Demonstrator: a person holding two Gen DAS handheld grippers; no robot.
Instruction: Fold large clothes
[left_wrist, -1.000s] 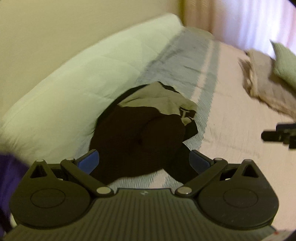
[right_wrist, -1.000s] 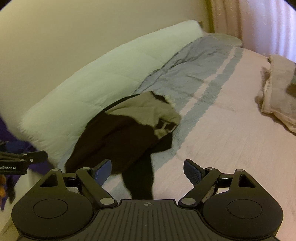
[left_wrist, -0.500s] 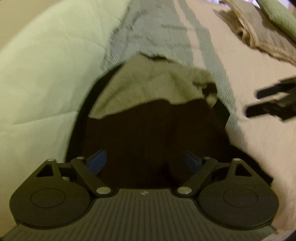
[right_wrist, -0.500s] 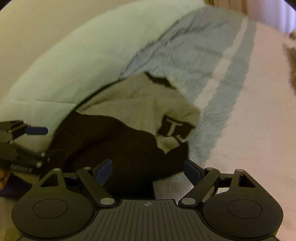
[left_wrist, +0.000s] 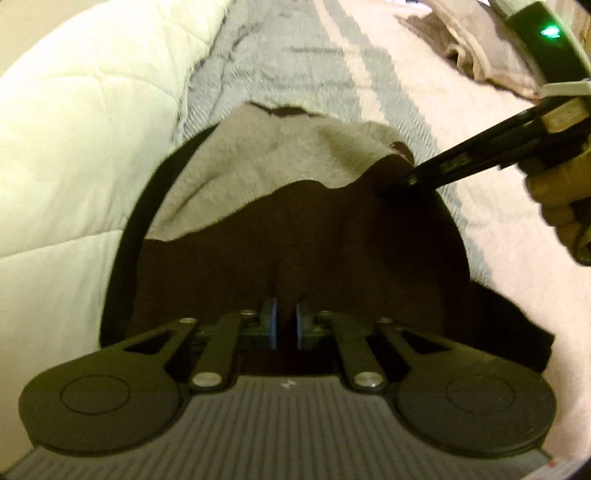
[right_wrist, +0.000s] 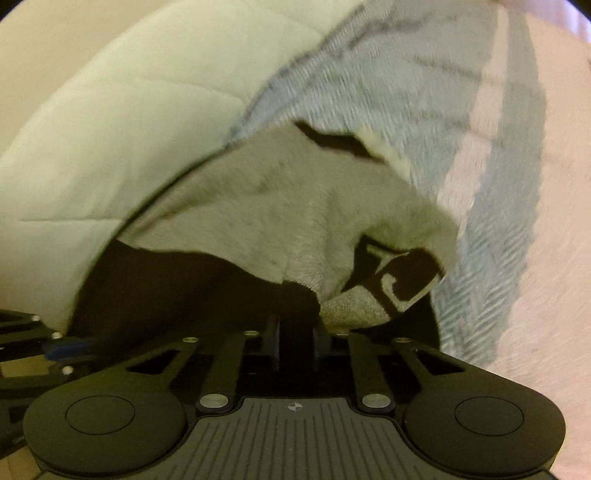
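Pink bedspread with grey-blue stripes covers the bed under me. Nearest, my left gripper has its jaws pressed on a fold of the dark garment — my right gripper pinches the same garment at its black edge. Its grey lining lies turned up behind. Farther left, a white quilted duvet rests against the wall.

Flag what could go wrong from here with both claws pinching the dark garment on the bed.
The left claw grips only a small pucker of the garment, so it may slip on lifting. The right claw bites beside the grey lining, perhaps catching several layers and lifting the heap still bunched.
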